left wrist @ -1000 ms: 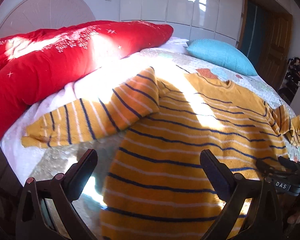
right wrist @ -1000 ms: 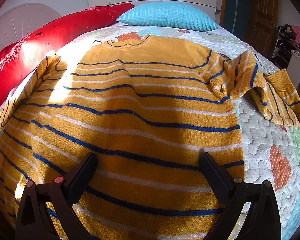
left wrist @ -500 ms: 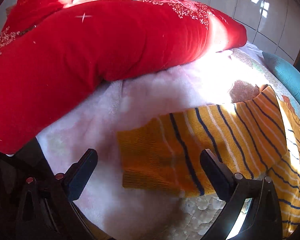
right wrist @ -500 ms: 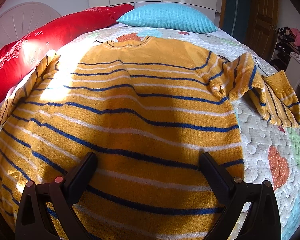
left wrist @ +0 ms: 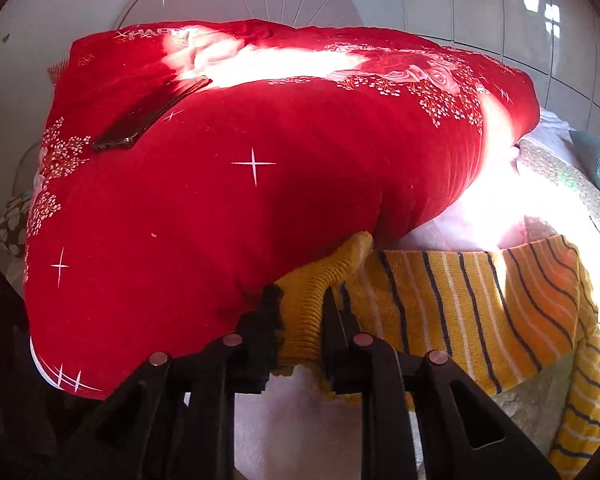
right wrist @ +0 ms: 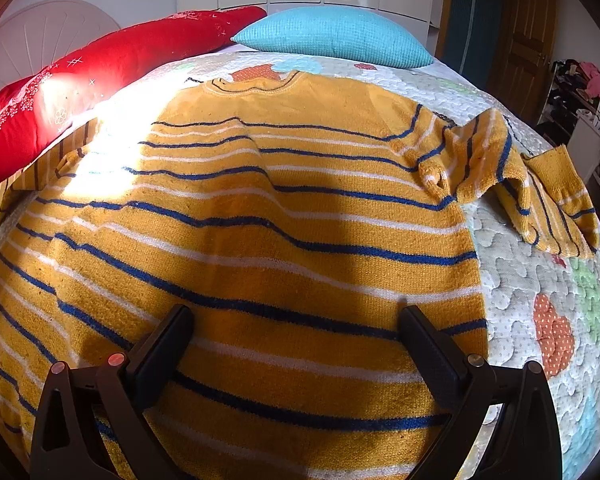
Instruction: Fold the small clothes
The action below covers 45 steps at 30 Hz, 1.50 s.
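A mustard-yellow sweater (right wrist: 300,200) with blue and white stripes lies flat on the bed, neck away from me. In the left wrist view its left sleeve (left wrist: 460,308) stretches out to the right, and its ribbed cuff (left wrist: 312,276) bunches up between the fingers. My left gripper (left wrist: 302,300) is closing its jaws on that cuff, with the pads pressing it from both sides against the red quilt (left wrist: 260,160). My right gripper (right wrist: 296,320) hangs open over the sweater's lower body with nothing between its fingers. The other sleeve (right wrist: 540,192) lies crumpled at the right.
A dark phone (left wrist: 148,116) rests on top of the red quilt. A blue pillow (right wrist: 332,36) sits at the head of the bed. The patterned quilted bedspread (right wrist: 540,280) shows bare at the right. White wardrobes and a cluttered shelf stand beyond.
My left gripper swung left from the sweater's body to the end of the left sleeve and closed on its cuff, which now bunches upward. The right gripper stayed still and open.
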Tool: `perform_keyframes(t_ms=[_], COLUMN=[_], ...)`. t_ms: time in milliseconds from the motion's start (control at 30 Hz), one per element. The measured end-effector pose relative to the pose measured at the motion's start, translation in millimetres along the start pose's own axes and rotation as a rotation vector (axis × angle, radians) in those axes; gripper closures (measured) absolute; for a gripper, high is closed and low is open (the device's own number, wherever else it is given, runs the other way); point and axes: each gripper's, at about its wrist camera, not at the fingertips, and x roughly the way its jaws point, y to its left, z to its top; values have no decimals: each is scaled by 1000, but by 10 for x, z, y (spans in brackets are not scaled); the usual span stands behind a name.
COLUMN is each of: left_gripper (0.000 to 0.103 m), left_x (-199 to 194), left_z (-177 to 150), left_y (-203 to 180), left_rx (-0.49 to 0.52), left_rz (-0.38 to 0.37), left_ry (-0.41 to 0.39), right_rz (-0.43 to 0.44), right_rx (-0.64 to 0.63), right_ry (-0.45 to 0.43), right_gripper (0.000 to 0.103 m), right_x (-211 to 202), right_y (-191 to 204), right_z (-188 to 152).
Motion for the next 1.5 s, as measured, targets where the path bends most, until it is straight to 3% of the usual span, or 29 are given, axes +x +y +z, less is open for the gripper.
perform_keyframes(t_ms=[100,167,233,300,367,433,500,567,633,700,800,867,900,933,967,1067,1133,1267,1333,1500], left_gripper=[71,49,38,35,29,28,21,18,18,18,18,18,18,18,18,18,18,18,18,18], left_x=[-202,-405,-660,-896,-1107,-1321,-1475,-1569,-1625,-1665,-1681,-1686,-1692,-1701,-1716,-1763,-1768,-1700,-1662,-1618], left_z=[-33,-75,-184,-271,-372,-506,-638,-776,-913,-1052,-1194,-1253,-1270,-1283,-1294,-1282,-1260,-1222,-1231,-1282], left_y=[5,-135,-298,-505,-729,-923,-1095,-1268,-1441,-1589,-1774,-1845,-1866,-1874,-1880,-1876,-1844,-1770,-1720,-1622], left_rx=[-26,-8,9,32,56,65,78,109,159,214,272,280,277,274,273,285,284,245,224,188], left_rz=[-73,-118,-190,-255,-330,-413,-468,-499,-517,-529,-530,-532,-534,-537,-539,-527,-519,-527,-537,-551], left_ry=[-24,-60,-98,-129,-132,-128,-129,-124,-105,-87,-63,-40,-29,-21,-18,-30,-38,-18,-6,18], right_rz=[0,4,5,14,83,123,44,-102,-259,-355,-431,-393,-351,-317,-272,-161,-171,-310,-279,-200], right_rx=[-1,1,2,-1,33,138,248,316,323,306,239,232,252,276,325,499,591,740,814,842], right_ry=[-4,-5,-6,2,12,-55,-119,-165,-166,-156,-103,-60,-45,-39,-17,-80,-142,-196,-183,-169], right_gripper=[0,0,0,0,4,10,10,9,9,8,8,10,29,69,83,91,93,97,97,97], right_x=[-10,-13,-18,-30,-111,-308,-487,-599,-605,-537,-275,-31,74,89,128,-128,-384,-797,-852,-880], right_y=[-3,-5,-7,-7,-129,-435,-864,-1313,-1710,-2023,-2301,-2438,-2508,-2572,-2660,-3031,-3308,-3873,-4117,-4052], right_z=[-12,-16,-20,-10,50,79,83,85,124,196,375,486,528,534,545,471,379,162,64,89])
